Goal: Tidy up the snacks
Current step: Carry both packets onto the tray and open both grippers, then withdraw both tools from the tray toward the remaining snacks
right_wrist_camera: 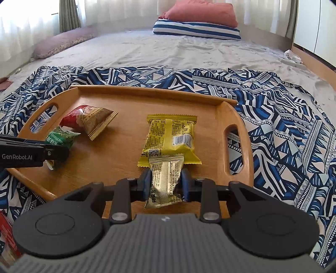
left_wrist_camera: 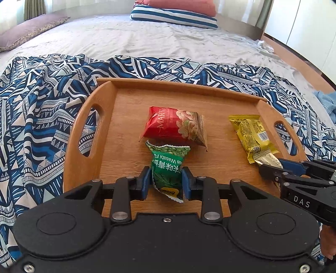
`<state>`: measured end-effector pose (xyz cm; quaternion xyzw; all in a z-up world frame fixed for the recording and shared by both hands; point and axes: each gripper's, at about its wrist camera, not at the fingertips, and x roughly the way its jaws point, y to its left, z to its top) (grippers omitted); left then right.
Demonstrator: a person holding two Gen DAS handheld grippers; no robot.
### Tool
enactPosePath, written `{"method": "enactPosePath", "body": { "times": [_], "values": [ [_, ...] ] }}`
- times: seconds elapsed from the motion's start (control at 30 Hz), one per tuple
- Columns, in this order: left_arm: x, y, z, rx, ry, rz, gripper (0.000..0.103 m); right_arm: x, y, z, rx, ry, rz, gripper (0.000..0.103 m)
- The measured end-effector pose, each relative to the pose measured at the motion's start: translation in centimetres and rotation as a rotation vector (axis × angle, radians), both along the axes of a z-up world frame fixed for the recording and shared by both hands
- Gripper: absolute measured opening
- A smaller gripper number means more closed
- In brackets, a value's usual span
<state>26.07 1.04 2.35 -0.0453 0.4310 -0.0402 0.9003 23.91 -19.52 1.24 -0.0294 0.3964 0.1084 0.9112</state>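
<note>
A: What does the left gripper point(left_wrist_camera: 167, 180) hold?
B: A crinkly green snack bag point(left_wrist_camera: 168, 168), squeezed tight over the brown wooden tray point(left_wrist_camera: 134, 98).
A: And the right gripper point(right_wrist_camera: 166, 182)?
B: It pinches a shiny gold packet point(right_wrist_camera: 164, 182) there too.

Left gripper point(left_wrist_camera: 167, 181) and right gripper point(right_wrist_camera: 164, 181) both angled downward, blue pads seemingly clamped, side by side.

You're looking across a wide bed point(right_wrist_camera: 168, 54) in pale grey sheets, daylight glowing through sheer curtains point(right_wrist_camera: 31, 21), a striped pillow point(right_wrist_camera: 195, 31) under a red one point(right_wrist_camera: 201, 12), white wardrobe doors point(left_wrist_camera: 304, 27) at right.
</note>
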Motion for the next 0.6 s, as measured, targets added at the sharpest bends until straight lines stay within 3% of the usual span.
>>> {"method": "enactPosePath", "body": {
  "times": [0.27, 0.33, 0.37, 0.47, 0.6],
  "values": [
    [-0.19, -0.19, -0.10, 0.004, -0.008, -0.003, 0.031, -0.17, 0.34, -0.46, -0.002, -0.003, -0.008, 0.037],
    [-0.22, -0.19, -0.06, 0.004, -0.008, 0.000, 0.031, -0.15, 0.27, -0.44, 0.007, -0.003, -0.010, 0.039],
    [-0.24, -0.20, -0.03, 0.006, -0.009, 0.003, 0.033, -0.16, 0.27, -0.42, 0.009, -0.005, -0.012, 0.046],
    [-0.33, -0.11, 0.08, 0.009, -0.014, 0.003, 0.045, -0.35, 0.19, -0.25, 0.026, -0.023, -0.013, 0.057],
    [-0.79, 0.09, 0.60, 0.012, -0.034, 0.002, 0.062, -0.73, 0.19, 0.33, 0.041, -0.045, -0.004, 0.063]
  ]
}}
